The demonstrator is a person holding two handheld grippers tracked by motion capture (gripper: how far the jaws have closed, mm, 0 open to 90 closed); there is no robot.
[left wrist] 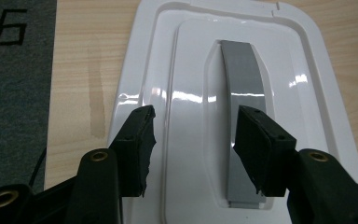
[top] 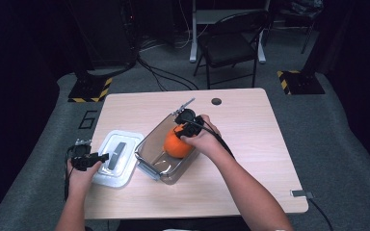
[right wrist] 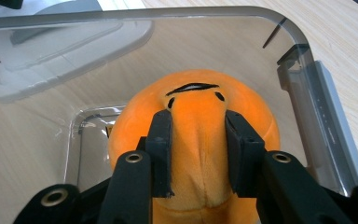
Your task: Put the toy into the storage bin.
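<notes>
An orange plush toy point(top: 177, 143) with a small stitched face point(right wrist: 193, 88) hangs inside the top of a clear plastic container point(top: 149, 144) at the table's middle. My right gripper point(right wrist: 196, 147) is shut on a fold of the plush, pinching it from above. To the left lies the white lid point(top: 118, 159) with a grey handle strip point(left wrist: 242, 79), flat on the table. My left gripper point(left wrist: 193, 140) stands open just over the near end of the lid, one jaw on each side of the lid's raised middle, holding nothing.
The wooden table point(top: 250, 125) has a round cable hole point(top: 216, 101) at the back. A folding chair point(top: 231, 45) stands beyond the table. A "6" mark point(left wrist: 9, 32) is on the grey floor at the left. A small grey tab point(top: 301, 194) sits at the table's front right edge.
</notes>
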